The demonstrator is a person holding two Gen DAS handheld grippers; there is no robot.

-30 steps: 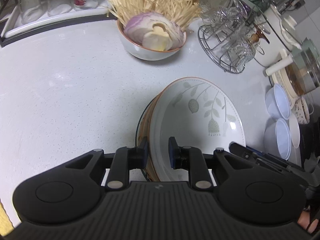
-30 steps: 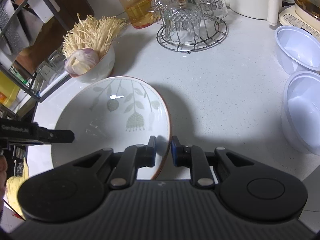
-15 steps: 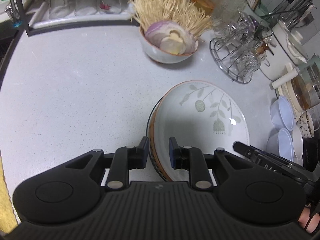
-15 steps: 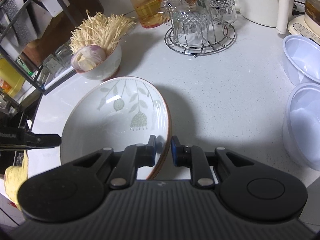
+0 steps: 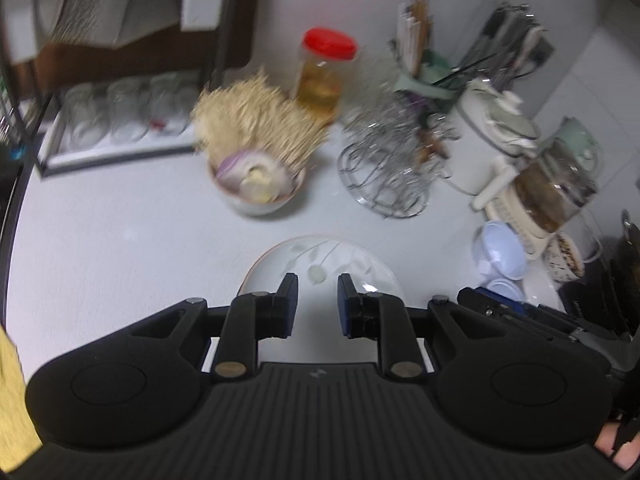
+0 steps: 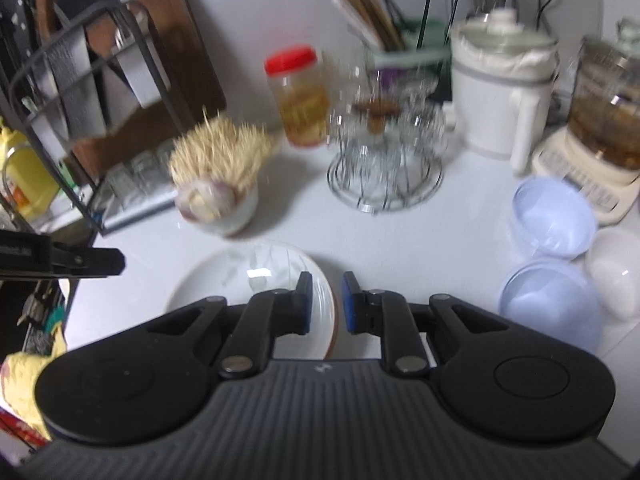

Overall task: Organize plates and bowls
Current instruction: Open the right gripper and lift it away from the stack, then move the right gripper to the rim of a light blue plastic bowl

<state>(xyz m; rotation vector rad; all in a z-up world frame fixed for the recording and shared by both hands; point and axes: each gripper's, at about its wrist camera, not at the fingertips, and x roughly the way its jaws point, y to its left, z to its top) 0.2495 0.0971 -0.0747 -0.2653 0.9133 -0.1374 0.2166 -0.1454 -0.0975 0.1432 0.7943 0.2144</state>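
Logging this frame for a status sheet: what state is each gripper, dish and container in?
left gripper: open, holding nothing
right gripper: open, holding nothing
leaf-pattern plate: flat on the counter, released
ceramic bowl: full of vegetables
jar: lid on
plastic bowls: empty

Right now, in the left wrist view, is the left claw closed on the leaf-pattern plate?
No. The left claw is open, and the leaf-pattern plate lies on the counter under its separated fingers.
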